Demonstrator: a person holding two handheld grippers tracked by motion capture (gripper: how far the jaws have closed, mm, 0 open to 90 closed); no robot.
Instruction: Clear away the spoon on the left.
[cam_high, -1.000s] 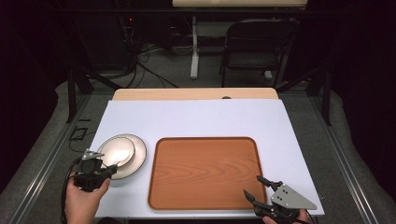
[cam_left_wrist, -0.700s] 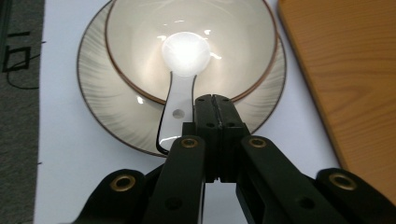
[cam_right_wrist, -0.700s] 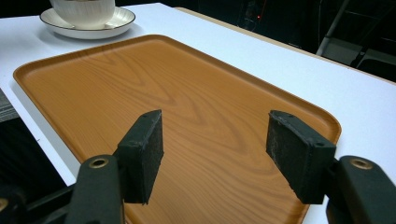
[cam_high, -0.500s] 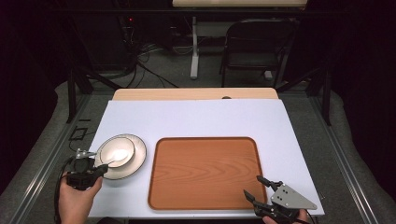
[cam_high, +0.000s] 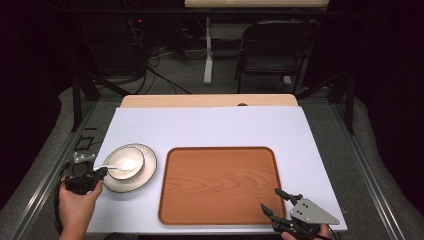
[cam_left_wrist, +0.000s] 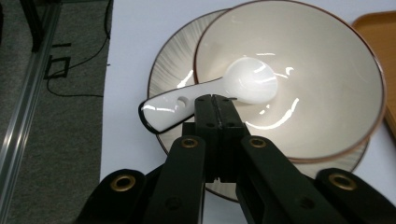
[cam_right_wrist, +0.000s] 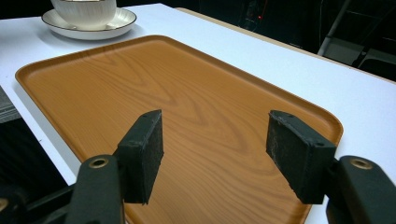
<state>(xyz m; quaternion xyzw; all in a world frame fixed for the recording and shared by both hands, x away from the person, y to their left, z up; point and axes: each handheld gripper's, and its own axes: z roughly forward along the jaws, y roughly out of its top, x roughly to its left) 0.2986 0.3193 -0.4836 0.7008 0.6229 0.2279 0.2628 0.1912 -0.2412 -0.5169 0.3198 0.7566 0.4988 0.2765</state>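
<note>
A: Left gripper (cam_left_wrist: 215, 100), jaws together and empty, just short of the spoon (cam_left_wrist: 210, 93) lying in the bowl (cam_left_wrist: 327, 84).

B: Part them before approaching its handle. Right gripper (cam_right_wrist: 212, 140), jaws apart, waits over the tray (cam_right_wrist: 140, 79).

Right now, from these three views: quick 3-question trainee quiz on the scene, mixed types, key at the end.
1. True or false: the left claw is shut, its jaws together at the handle of the white spoon.
2. Where does the spoon's scoop end rest? A) on the wooden tray B) inside the bowl C) on the bare table
3. Fill in: the bowl stands on a ____.

Key: 1 true; 2 B; 3 saucer. The right claw hangs open over the tray's near corner, holding nothing.
</note>
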